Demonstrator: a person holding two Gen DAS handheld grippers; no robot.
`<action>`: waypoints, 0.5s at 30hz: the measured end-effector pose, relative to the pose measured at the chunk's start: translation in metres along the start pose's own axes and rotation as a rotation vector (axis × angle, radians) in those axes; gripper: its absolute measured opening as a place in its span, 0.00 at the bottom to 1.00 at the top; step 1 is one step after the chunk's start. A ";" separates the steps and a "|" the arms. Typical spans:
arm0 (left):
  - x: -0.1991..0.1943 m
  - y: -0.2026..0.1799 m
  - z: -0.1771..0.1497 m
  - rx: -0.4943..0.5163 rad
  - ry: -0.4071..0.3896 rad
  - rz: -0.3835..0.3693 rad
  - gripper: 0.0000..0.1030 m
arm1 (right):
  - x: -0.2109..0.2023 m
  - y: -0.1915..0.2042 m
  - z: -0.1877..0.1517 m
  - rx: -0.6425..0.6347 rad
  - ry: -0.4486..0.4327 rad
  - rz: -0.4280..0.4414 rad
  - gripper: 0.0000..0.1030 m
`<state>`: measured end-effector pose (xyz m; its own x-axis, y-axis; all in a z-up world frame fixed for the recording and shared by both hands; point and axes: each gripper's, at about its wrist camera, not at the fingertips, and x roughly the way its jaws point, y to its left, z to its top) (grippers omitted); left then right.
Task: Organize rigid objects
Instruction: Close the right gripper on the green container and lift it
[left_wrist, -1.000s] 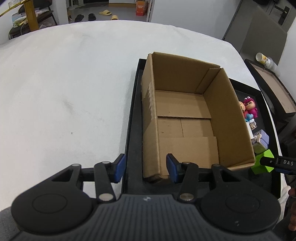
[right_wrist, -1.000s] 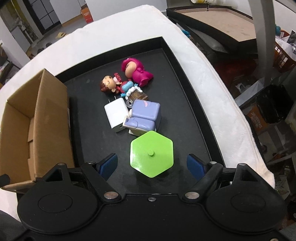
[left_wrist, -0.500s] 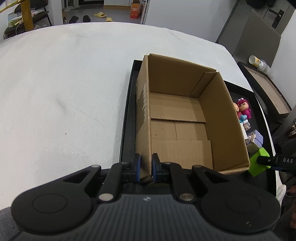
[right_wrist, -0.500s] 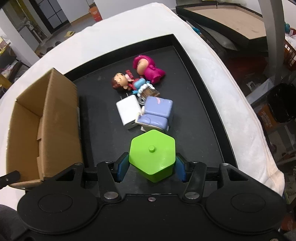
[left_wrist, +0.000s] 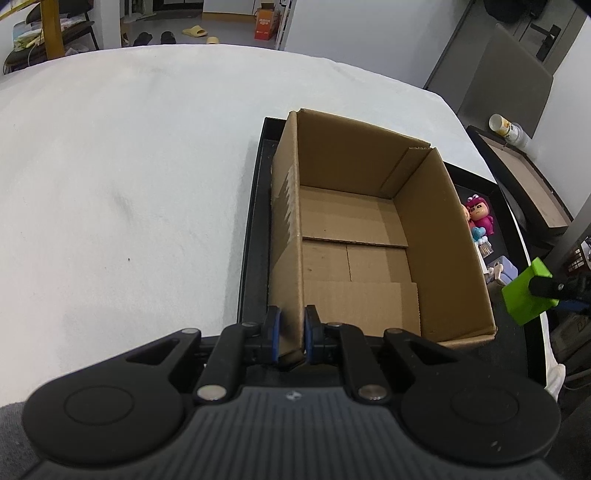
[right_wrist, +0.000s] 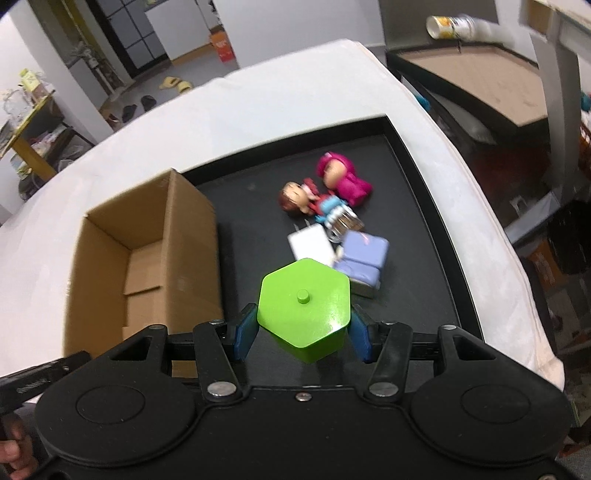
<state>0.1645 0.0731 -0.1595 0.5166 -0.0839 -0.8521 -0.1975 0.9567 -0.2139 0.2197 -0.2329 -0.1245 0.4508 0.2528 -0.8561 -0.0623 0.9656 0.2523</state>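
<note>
**Green block held above the tray; box wall pinched**

My right gripper (right_wrist: 302, 334) is clamped on the green block (right_wrist: 304, 306), one blue pad on each side. The block is six-sided, bright glossy lime, with a small round stud in the middle of its top face. It hangs above the black tray (right_wrist: 436, 221), clear of the floor of it. From the left wrist view the same block (left_wrist: 526, 295) shows at the far right, beside the box, tilted, with a dark finger across its side.

My left gripper (left_wrist: 291, 334) is closed tight on the near left wall of the cardboard box (left_wrist: 369, 236), one pad outside and one inside. The box stands open-topped in the tray, its inside bare, bottom flaps overlapping.

On the tray floor beyond the block: a pink figure (right_wrist: 341, 177), a brown-haired figure (right_wrist: 297, 197), a white charger (right_wrist: 309, 242) with two prongs, and a pale purple block (right_wrist: 364, 258). They lie close together, some touching.

Hard to make out: the right wrist view is blurred, so the small striped item between the figures and the charger I cannot identify. In the left view the box wall hides most of the toys. The block's underside is out of sight.
</note>
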 end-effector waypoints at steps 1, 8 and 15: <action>0.000 0.001 0.000 -0.004 -0.002 -0.004 0.12 | -0.002 0.003 0.001 -0.007 -0.005 0.001 0.50; 0.002 0.005 -0.002 -0.034 0.004 -0.032 0.14 | -0.016 0.031 0.012 -0.055 -0.047 0.009 0.50; 0.003 0.004 -0.003 -0.024 0.001 -0.027 0.14 | -0.027 0.063 0.020 -0.124 -0.081 0.032 0.50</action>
<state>0.1628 0.0757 -0.1643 0.5211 -0.1102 -0.8464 -0.2029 0.9472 -0.2483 0.2211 -0.1799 -0.0768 0.5166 0.2830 -0.8081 -0.1852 0.9584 0.2172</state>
